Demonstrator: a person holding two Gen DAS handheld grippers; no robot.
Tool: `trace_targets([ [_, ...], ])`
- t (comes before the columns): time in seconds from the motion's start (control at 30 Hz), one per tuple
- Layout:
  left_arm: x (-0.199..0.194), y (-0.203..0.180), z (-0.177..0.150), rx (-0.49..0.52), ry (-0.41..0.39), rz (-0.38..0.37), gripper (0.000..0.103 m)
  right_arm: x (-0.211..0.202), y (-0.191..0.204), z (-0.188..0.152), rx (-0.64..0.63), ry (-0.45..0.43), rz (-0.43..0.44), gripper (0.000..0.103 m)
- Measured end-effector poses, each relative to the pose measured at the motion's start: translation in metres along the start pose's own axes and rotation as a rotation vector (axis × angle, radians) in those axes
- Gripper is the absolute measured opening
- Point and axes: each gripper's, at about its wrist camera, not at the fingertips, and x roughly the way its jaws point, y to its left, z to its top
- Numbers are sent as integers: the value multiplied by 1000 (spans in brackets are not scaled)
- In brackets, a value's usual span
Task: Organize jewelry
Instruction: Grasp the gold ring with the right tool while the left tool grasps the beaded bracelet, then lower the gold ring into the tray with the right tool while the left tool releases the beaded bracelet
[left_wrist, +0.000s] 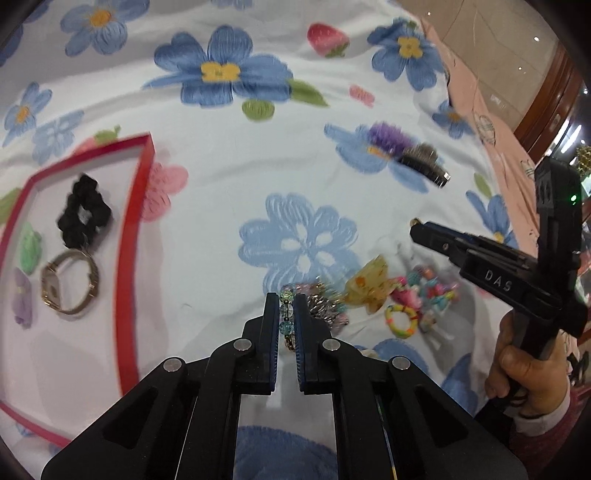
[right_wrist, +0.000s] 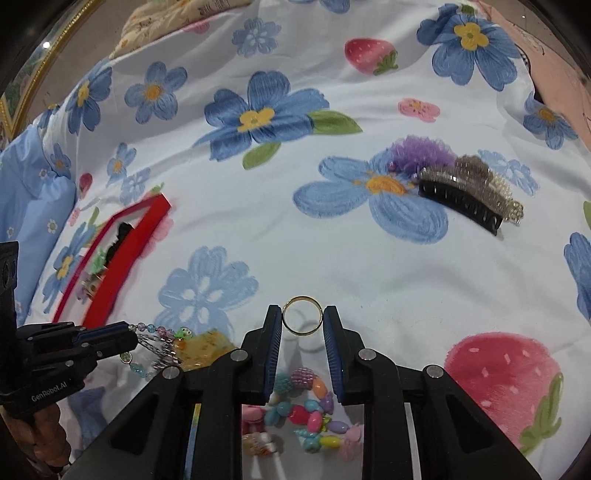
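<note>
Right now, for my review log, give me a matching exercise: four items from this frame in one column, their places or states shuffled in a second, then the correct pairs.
Items:
1. thin gold ring
2. black fabric scrunchie
3. glittery bead bracelet
4. black comb hair clip

Places:
A. inside the red-rimmed tray
B. between the left gripper's fingers
C. lying on the floral cloth, beside a purple pom-pom
D. between the right gripper's fingers

Pairs: 1-D, 2-A, 3-B, 4-C

Domestic bedroom setting. Evidence: white bedsheet printed with blue flowers and strawberries (right_wrist: 332, 258); light blue floral pillow (right_wrist: 33, 192) left of it; gilt-framed mirror edge (right_wrist: 22, 92) beyond.
</note>
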Motion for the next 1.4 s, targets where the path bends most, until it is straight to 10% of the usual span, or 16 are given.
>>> trace_targets([
  [1.4, -127, 151, -42, -309, -210, 124, 6, 7, 195, -1, -254, 48, 314, 23],
])
